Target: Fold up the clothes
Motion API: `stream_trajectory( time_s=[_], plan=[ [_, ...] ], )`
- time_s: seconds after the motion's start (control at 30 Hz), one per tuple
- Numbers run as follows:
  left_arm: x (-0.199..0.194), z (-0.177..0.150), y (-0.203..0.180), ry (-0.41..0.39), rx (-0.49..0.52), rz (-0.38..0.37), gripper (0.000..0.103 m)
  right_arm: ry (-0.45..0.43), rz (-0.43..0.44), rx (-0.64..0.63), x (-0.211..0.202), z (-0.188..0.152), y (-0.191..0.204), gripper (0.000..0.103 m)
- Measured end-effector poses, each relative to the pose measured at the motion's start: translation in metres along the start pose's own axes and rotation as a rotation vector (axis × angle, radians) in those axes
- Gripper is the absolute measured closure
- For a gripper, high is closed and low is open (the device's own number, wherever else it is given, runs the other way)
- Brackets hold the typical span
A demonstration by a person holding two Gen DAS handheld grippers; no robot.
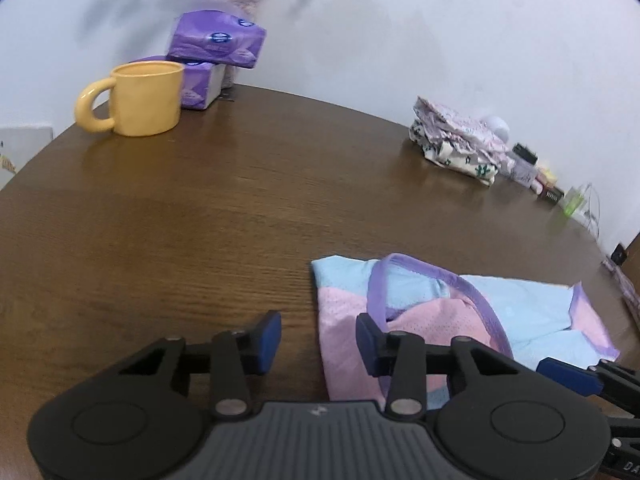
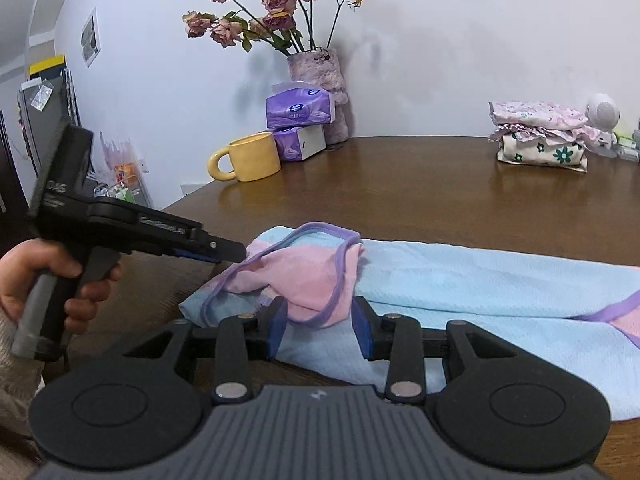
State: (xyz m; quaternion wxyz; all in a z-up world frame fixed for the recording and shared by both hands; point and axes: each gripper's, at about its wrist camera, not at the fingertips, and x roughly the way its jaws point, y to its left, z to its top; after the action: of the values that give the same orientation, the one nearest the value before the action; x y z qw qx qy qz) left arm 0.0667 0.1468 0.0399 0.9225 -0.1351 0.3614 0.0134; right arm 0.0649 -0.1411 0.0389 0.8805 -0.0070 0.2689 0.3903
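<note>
A light blue and pink garment with purple trim (image 1: pixel 452 312) lies on the brown wooden table (image 1: pixel 200 208), its pink collar part bunched up. My left gripper (image 1: pixel 318 340) is open just above the table at the garment's left edge, its right finger over the pink cloth. In the right wrist view the garment (image 2: pixel 460 284) stretches to the right. My right gripper (image 2: pixel 320 328) is open with the pink purple-trimmed fold (image 2: pixel 316 280) between its fingers. The left gripper (image 2: pixel 224 252) shows there from the side, tips at the collar, held by a hand.
A yellow mug (image 1: pixel 140 98), two purple tissue packs (image 1: pixel 218 38) and a vase of dried roses (image 2: pixel 316 68) stand at the table's far side. A stack of folded floral clothes (image 2: pixel 540 140) and a small white figure (image 2: pixel 602 114) sit far right by the wall.
</note>
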Motion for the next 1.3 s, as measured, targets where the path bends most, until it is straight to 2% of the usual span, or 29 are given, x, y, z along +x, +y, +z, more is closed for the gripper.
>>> stream_trajectory(
  time_s=[0.03,0.07,0.1,0.37,0.57,0.7,0.9,1.2,1.3],
  plan=[
    [0.002,0.000,-0.003,0.007,0.016,0.009,0.076,-0.001,0.004,0.004,-0.001,-0.001,-0.001,0.067],
    [0.004,0.000,-0.006,0.018,0.028,0.011,0.095,-0.002,0.007,0.009,-0.001,-0.002,-0.003,0.067],
    [0.006,-0.001,-0.008,0.028,0.028,0.008,0.101,-0.003,0.010,0.014,-0.002,-0.003,-0.005,0.067],
    [0.003,0.001,-0.025,0.008,0.056,0.066,0.103,-0.037,0.013,0.060,-0.016,-0.007,-0.023,0.067],
    [-0.016,0.011,-0.052,-0.031,0.177,0.130,0.103,-0.074,0.017,0.094,-0.030,-0.010,-0.040,0.067],
    [-0.026,0.015,-0.084,-0.054,0.275,0.144,0.103,-0.091,0.035,0.126,-0.037,-0.013,-0.052,0.067],
    [-0.026,0.019,-0.140,-0.062,0.386,0.118,0.103,-0.117,0.057,0.168,-0.049,-0.016,-0.072,0.067],
    [-0.001,0.017,-0.193,-0.027,0.387,0.022,0.103,-0.155,0.109,0.224,-0.063,-0.020,-0.097,0.065],
    [0.015,0.013,-0.203,0.001,0.388,0.018,0.103,-0.158,0.130,0.245,-0.064,-0.021,-0.103,0.065]
  ],
)
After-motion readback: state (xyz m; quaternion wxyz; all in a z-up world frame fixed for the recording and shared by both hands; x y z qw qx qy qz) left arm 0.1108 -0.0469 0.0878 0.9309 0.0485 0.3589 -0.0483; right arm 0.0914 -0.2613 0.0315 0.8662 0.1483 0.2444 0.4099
